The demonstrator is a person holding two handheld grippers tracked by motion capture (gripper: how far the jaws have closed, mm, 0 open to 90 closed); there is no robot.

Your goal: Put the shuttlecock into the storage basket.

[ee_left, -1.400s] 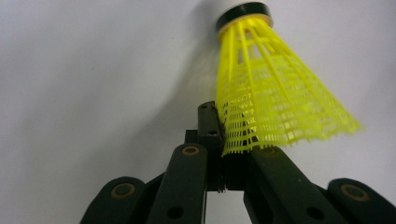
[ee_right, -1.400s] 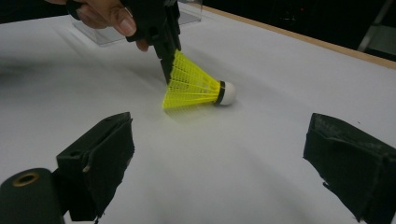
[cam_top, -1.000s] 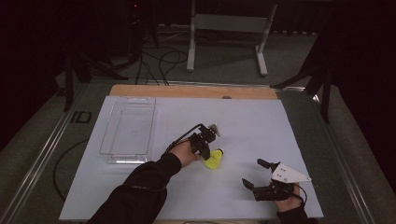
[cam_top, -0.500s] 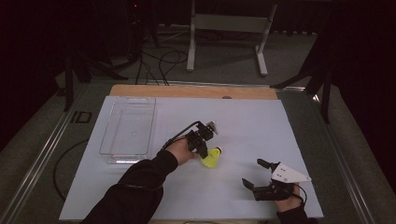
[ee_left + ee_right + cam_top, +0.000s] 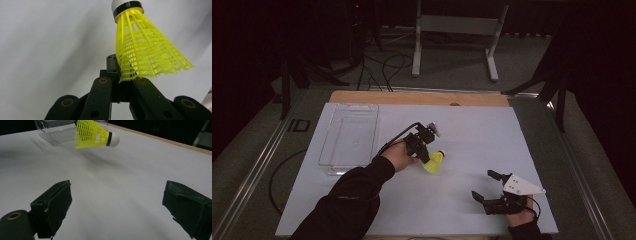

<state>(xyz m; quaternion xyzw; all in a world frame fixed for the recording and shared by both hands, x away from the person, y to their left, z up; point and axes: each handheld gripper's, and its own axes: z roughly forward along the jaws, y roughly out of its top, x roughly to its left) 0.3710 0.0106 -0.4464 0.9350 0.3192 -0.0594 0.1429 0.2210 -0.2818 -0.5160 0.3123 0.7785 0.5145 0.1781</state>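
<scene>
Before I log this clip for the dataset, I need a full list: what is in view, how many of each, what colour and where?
shuttlecock: one, yellow skirt with white cork and black band, pinched by its skirt edge in the left tool, lifted off the table near its middle
clear box: one, transparent, open-topped, on the table's left part, nothing visible inside
table: one, white top with a wooden far edge
metal stand: one, grey, on the floor beyond the table
cables: several, black, on the floor behind the table
left tool: one, black, shut on the shuttlecock, in the left hand with a dark sleeve
right tool: one, black with a grey plate, jaws wide apart, low at the table's near right
</scene>
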